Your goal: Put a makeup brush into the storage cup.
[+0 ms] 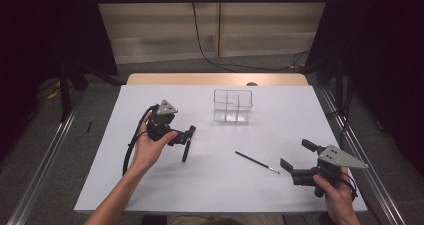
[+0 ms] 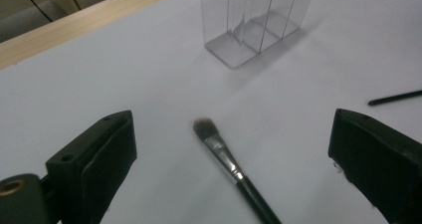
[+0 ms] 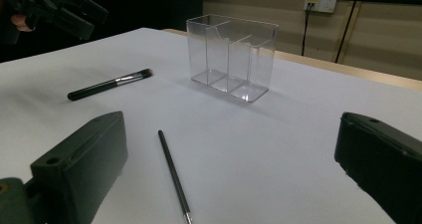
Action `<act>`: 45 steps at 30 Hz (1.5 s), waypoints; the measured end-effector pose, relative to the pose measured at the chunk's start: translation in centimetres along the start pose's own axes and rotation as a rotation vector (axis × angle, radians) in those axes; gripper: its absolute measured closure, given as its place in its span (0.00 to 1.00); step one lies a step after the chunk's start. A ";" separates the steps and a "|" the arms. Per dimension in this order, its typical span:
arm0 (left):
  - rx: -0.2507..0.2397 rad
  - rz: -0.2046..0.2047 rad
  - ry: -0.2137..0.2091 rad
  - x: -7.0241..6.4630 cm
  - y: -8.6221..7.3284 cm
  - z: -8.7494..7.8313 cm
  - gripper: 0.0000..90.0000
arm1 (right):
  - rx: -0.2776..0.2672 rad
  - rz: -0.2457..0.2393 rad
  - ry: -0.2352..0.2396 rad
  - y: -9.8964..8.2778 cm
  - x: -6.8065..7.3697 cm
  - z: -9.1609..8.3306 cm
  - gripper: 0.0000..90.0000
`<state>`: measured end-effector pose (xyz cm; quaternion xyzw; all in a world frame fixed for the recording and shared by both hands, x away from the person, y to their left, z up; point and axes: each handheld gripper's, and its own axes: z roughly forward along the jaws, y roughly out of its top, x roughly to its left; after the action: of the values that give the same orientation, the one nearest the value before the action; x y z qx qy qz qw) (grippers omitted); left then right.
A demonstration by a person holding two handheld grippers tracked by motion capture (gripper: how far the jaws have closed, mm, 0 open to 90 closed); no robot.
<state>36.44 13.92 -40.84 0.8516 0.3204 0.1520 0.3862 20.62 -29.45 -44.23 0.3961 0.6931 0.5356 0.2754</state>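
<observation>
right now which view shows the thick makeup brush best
The left gripper view: the thick brush lies close between the open jaws, bristles and metal ferrule sharp. The right gripper view shows it whole but farther off. In the high view it is a small dark stick beside the left gripper.

Between the wide-apart jaws of our right hand-held gripper a thin black brush lies on the white desk. Farther off we see a thicker brush with its bristles toward a clear compartmented holder. Our left hand-held gripper sits at the top left corner.
</observation>
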 end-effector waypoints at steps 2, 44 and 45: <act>0.032 -0.005 -0.003 -0.1 0.0 0.1 0.05 | 0.000 0.000 0.001 0.0 0.0 0.0 0.00; 0.540 -0.078 -0.033 -1.2 -0.1 3.6 0.18 | 0.006 -0.002 0.011 0.0 0.1 0.1 0.00; 0.544 -0.081 -0.031 -1.3 -0.2 3.6 0.19 | 0.006 -0.004 0.011 0.0 0.1 0.1 0.00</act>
<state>37.19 11.09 -43.38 0.9127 0.3772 0.0319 0.1539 20.66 -29.32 -44.30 0.3927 0.6971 0.5351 0.2712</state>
